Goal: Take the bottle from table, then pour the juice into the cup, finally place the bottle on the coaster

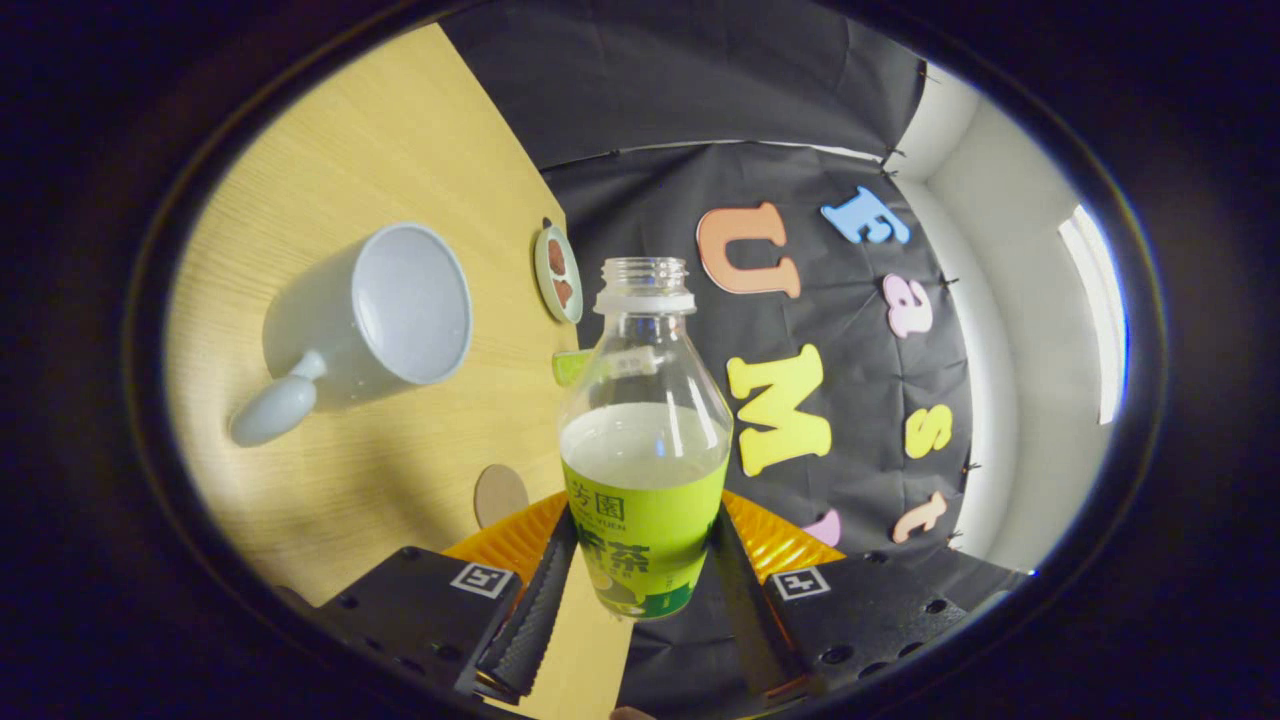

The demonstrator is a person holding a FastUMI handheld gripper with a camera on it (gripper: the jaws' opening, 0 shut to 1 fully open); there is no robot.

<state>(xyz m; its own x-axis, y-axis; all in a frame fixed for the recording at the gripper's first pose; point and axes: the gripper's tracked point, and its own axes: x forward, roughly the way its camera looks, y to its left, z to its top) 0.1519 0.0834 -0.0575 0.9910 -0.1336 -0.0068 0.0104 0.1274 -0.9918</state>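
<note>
My gripper [643, 520] is shut on a clear bottle [645, 400], both fingers pressing its green label from either side. The bottle has no cap and pale juice fills it to about half. The gripper is rolled, so the wooden table [400, 150] stands to the left of the bottle. A white cup [385, 315] with a handle stands on that table, its empty mouth facing the bottle's neck with a gap between them. No juice is running out. A small round tan coaster [499, 495] lies on the table just ahead of my left finger.
A round pale-rimmed disc with brown marks [558, 272] lies near the table's edge, beyond the cup. A small green thing [570, 365] peeks out behind the bottle's shoulder. An orange ribbed piece [780, 540] shows behind the bottle's base. The booth's black cloth wall [640, 90] hangs beyond.
</note>
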